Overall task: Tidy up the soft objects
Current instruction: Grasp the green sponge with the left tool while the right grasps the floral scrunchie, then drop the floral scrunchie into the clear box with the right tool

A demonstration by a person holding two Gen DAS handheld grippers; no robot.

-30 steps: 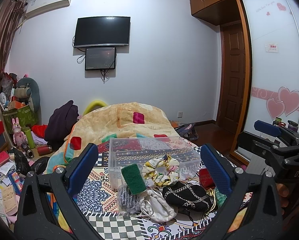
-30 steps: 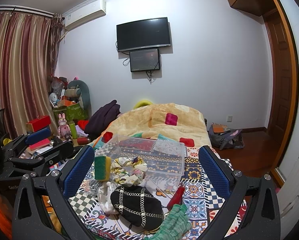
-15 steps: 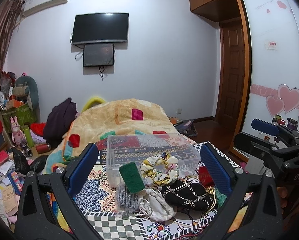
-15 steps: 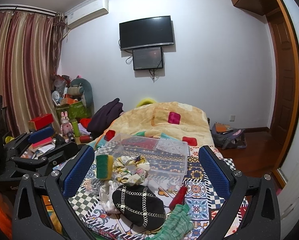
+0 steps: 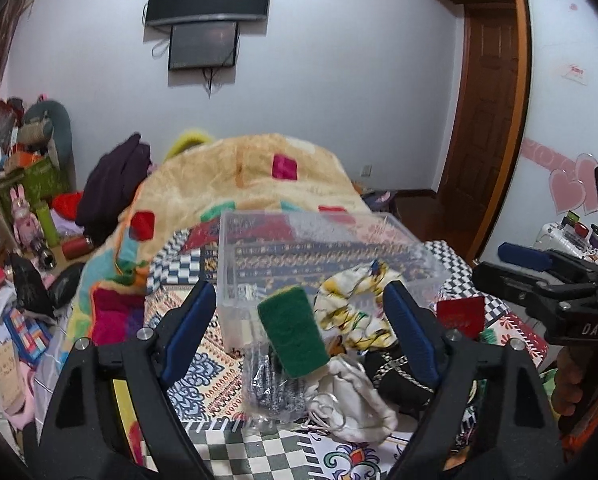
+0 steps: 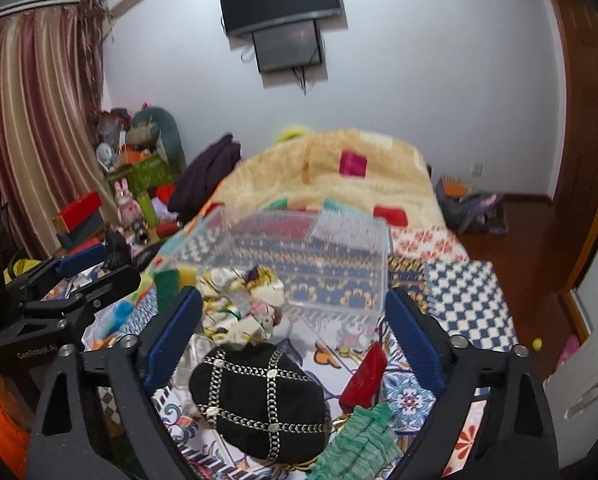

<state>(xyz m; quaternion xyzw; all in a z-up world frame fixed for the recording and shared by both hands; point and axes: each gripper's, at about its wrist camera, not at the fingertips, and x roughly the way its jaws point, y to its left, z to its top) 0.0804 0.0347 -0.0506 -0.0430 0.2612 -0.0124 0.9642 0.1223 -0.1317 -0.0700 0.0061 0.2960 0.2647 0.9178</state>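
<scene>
A pile of soft items lies on the patterned bed in front of a clear plastic box (image 5: pixel 319 248). In the left wrist view my open left gripper (image 5: pixel 299 316) frames a green sponge (image 5: pixel 293 336), a floral scrunchie (image 5: pixel 355 304), a white pouch (image 5: pixel 355 408) and a silver mesh bundle (image 5: pixel 271 384). In the right wrist view my open right gripper (image 6: pixel 291 332) hovers over a black chain-trimmed pouch (image 6: pixel 259 396), with the scrunchie (image 6: pixel 239 304), a red item (image 6: pixel 365 372), a green knit piece (image 6: pixel 359 440) and the box (image 6: pixel 299 256) nearby. Both grippers are empty.
A bunched yellow blanket (image 5: pixel 235 176) lies behind the box. Clutter, boxes and a toy rabbit (image 5: pixel 25 216) stand on the left. A wooden door (image 5: pixel 483 120) is at the right. The other gripper (image 5: pixel 547 280) shows at the right edge.
Both grippers have tilted down and moved closer to the pile and the box. Both stay open and empty.
</scene>
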